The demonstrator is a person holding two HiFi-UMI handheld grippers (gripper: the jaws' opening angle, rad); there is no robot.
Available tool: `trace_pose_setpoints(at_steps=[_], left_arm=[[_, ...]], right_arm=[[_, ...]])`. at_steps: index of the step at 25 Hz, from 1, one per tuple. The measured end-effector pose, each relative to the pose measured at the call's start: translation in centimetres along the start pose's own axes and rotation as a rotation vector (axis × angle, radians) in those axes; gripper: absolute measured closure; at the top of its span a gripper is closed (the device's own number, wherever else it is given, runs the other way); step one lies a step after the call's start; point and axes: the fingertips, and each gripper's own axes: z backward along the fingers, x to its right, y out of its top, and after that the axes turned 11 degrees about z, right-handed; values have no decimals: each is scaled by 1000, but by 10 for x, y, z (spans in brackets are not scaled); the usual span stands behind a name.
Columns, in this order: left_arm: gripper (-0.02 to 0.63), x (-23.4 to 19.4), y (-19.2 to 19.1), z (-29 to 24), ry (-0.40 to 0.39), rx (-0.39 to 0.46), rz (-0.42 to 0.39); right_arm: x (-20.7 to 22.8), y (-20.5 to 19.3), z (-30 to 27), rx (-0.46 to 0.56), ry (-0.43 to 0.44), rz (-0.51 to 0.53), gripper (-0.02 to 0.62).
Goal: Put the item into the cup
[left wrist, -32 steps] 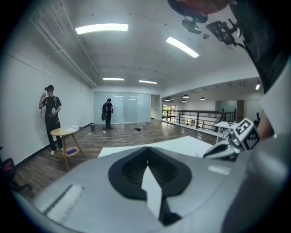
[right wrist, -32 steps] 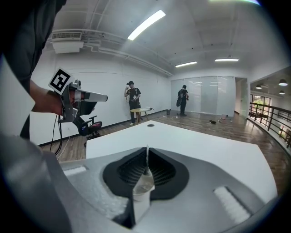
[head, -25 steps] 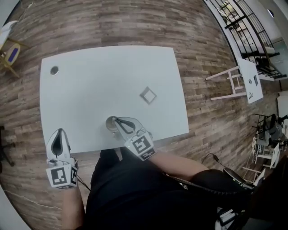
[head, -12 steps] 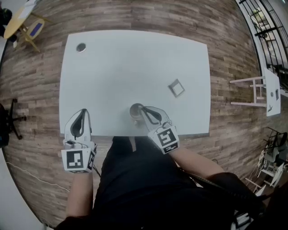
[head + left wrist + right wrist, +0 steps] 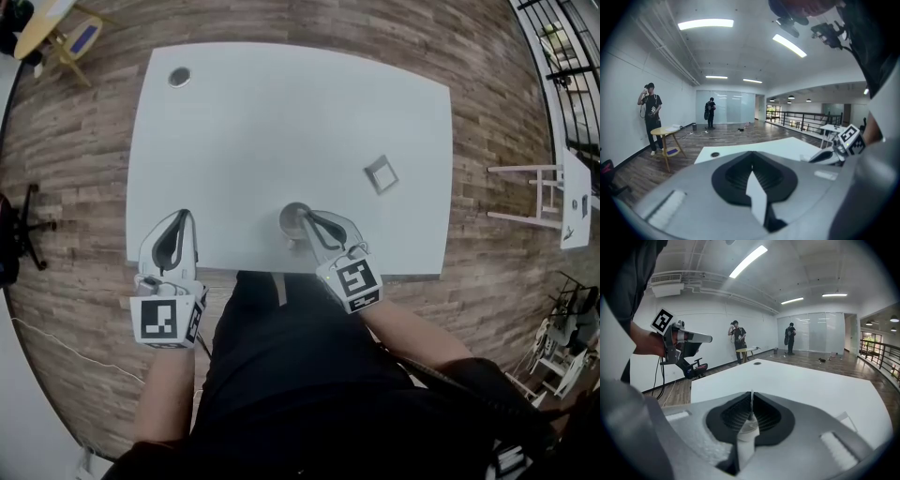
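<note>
Left margin: black office chair [image 5: 14,246] and small round yellow-topped wooden table [image 5: 49,28], both on the brown wood-plank floor [image 5: 84,141] and well apart from the work surface.
Surface: white rectangular table [image 5: 281,122], matt, with a round dark cable hole [image 5: 179,77] near its far left corner.
Left tool: grey two-jaw left gripper [image 5: 184,217]. Its tips are over the near left part of the table and its body overhangs the near edge. The jaws are brought together with nothing between them.
Gap: a stretch of white tabletop separates the two tools.
Cup: small pale translucent cup [image 5: 291,223], upright, just inside the near edge at about mid-width.
Right tool: grey two-jaw right gripper [image 5: 302,217], tips at the cup's right side. The jaws are narrow, pinched on the cup's thin wall, and its rim shows between them in the right gripper view.
Item: flat grey-and-white square item [image 5: 381,173], lying on the table beyond and right of the cup. It is apart from the cup, outside it, and nearer the right edge.
Open room: a wide stretch of tabletop runs from the cup to the far edge.
Right margin: white side table [image 5: 570,192] and black metal railing [image 5: 562,47], across a strip of floor.
Room: long white-walled hall with ceiling strip lights [image 5: 749,259] and a glass partition [image 5: 820,336] at the far end. Two standing persons [image 5: 737,341] are far off.
Markings: square black-and-white marker cubes [image 5: 159,321], one on each tool, showing pattern only.
</note>
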Motion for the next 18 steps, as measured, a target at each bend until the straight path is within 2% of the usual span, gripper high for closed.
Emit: trace_pose_setpoints(at_steps=[18], left_arm=[[605, 4, -8, -14, -42, -24, 13]], right_arm=[[-2, -5, -3, -34, 10, -8, 577]])
